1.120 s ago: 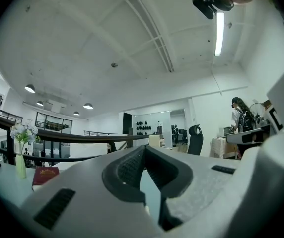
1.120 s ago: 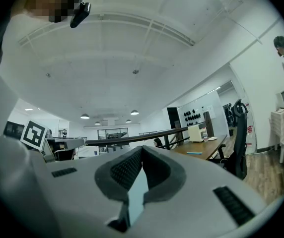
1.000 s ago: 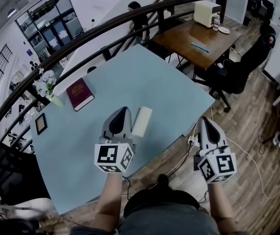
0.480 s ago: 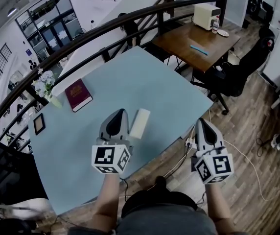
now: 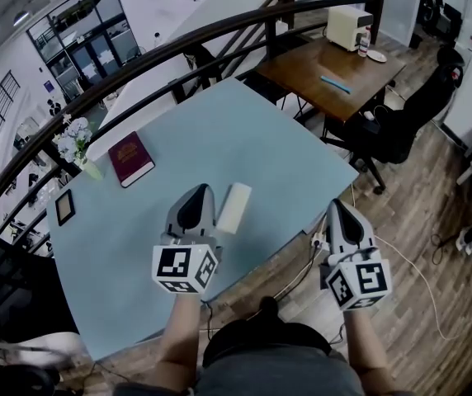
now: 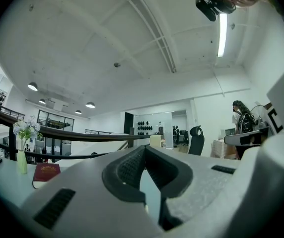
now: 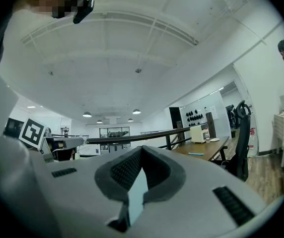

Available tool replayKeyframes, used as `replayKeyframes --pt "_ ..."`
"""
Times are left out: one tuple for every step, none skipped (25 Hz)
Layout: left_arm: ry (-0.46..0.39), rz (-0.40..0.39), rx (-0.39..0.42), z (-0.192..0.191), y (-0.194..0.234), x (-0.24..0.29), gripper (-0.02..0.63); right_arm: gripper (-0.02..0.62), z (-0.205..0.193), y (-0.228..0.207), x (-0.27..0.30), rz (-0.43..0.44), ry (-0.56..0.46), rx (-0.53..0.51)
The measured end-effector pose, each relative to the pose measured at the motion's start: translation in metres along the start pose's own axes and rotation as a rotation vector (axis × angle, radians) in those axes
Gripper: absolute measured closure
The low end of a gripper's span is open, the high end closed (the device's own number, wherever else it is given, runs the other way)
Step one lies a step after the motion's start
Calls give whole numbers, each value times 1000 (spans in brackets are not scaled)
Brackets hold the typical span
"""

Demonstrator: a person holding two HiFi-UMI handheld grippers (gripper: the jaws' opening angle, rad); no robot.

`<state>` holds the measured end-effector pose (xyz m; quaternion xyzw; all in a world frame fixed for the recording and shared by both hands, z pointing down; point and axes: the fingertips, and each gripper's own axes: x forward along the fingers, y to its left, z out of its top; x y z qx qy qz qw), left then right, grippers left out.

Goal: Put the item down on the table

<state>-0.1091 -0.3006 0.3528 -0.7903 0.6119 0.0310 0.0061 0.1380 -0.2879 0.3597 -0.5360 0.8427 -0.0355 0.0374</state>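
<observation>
Item point(image 5: 233, 208): a white block, flat on the table point(image 5: 261, 139), just beside my left gripper point(image 5: 200, 191) but not touching it.
Left gripper: jaws pressed together, empty.
Right gripper point(image 5: 336, 206): closed too, empty, beyond the table edge.
Change: nothing moved in the last 1 second, so I judge the placing done.

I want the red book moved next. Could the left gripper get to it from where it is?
Probably yes. Bare table lies between the left gripper and the red book; the cream block sits on its other side. Its jaws are shut and empty, so they must open first.
</observation>
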Motion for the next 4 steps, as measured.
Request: replayKeyframes --pt "1 1 -2 0 0 0 600 598 0 -1 -1 0 0 0" --pt "2 2 -5 -1 -1 0 600 598 -1 -1 -2 -1 1 0" --pt "3 3 -9 -1 -1 1 600 598 -2 -2 -3 -4 2 0" --pt "5 4 -12 -2 -2 1 600 598 -3 -4 -4 -8 3 1"
